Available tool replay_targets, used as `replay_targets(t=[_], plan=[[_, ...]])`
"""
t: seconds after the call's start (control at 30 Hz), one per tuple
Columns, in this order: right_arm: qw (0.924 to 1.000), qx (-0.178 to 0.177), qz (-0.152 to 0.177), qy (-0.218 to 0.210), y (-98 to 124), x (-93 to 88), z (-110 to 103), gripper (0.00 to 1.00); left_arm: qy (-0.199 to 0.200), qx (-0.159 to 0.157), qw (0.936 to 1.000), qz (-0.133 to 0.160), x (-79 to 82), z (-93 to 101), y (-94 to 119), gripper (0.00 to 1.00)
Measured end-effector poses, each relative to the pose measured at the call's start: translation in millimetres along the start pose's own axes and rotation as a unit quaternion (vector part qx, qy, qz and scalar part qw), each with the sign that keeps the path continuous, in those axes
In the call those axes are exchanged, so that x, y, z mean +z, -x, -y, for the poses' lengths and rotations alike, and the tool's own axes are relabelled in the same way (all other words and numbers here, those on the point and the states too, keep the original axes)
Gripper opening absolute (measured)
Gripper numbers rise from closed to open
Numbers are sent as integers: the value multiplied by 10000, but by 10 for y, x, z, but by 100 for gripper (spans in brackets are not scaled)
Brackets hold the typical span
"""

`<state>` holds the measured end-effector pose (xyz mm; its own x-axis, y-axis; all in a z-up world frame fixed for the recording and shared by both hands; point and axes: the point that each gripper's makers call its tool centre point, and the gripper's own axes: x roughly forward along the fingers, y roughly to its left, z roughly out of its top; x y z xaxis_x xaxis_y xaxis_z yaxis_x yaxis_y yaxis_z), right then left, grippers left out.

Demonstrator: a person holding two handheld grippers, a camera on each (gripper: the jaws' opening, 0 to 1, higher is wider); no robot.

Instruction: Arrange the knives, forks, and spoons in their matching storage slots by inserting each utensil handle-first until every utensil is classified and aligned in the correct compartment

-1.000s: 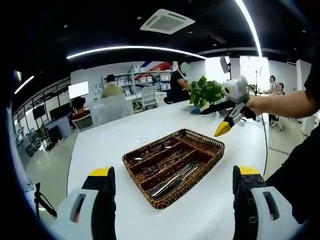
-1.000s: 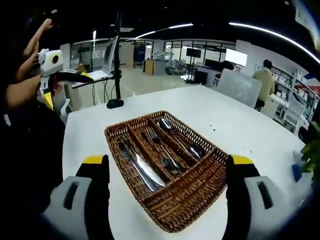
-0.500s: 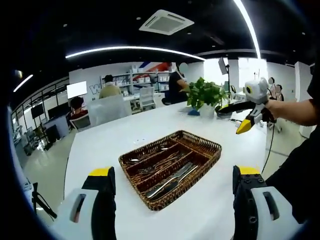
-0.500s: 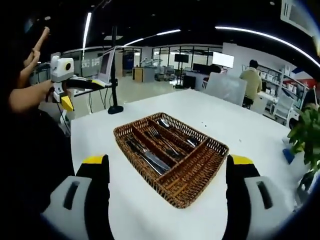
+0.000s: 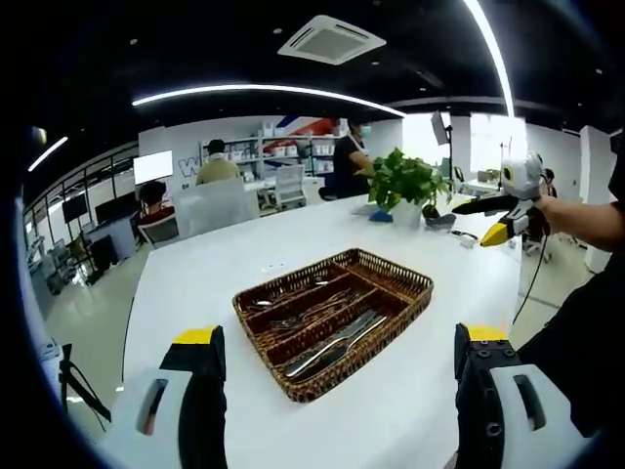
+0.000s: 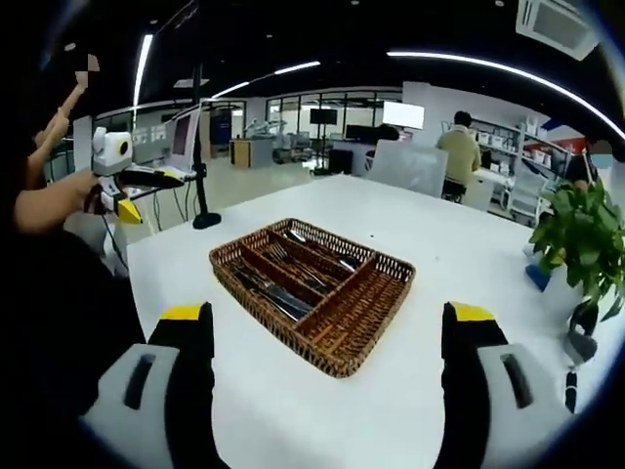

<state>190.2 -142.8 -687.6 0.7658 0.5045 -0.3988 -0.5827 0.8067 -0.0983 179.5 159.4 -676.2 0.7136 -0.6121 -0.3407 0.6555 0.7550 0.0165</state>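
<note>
The wicker tray (image 5: 334, 319) sits mid-worktop (image 5: 215, 274) with knives, forks and spoons (image 6: 283, 274) already sorted in its slots — so both grippers (image 5: 332, 391) (image 6: 327, 381) hang back, spread and empty.

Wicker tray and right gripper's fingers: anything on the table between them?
Nothing: in the right gripper view, bare white table separates the wicker tray from the fingers.

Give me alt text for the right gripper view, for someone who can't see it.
A brown wicker cutlery tray holding sorted metal utensils sits on a white table, framed by the open right gripper. The left gripper is held up at left; a potted plant stands at right.
</note>
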Motion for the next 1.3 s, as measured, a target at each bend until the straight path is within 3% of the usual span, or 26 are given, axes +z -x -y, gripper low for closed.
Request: replay_targets(t=[0.1,1.3], plan=[[9998,-21,40,-169,40,9,37,100,-12,4,10000,28,31,3,-3,99],[9997,-131,105,-179,49,10,64,100,-77,88,9999,-34,-5,-45,37,99]])
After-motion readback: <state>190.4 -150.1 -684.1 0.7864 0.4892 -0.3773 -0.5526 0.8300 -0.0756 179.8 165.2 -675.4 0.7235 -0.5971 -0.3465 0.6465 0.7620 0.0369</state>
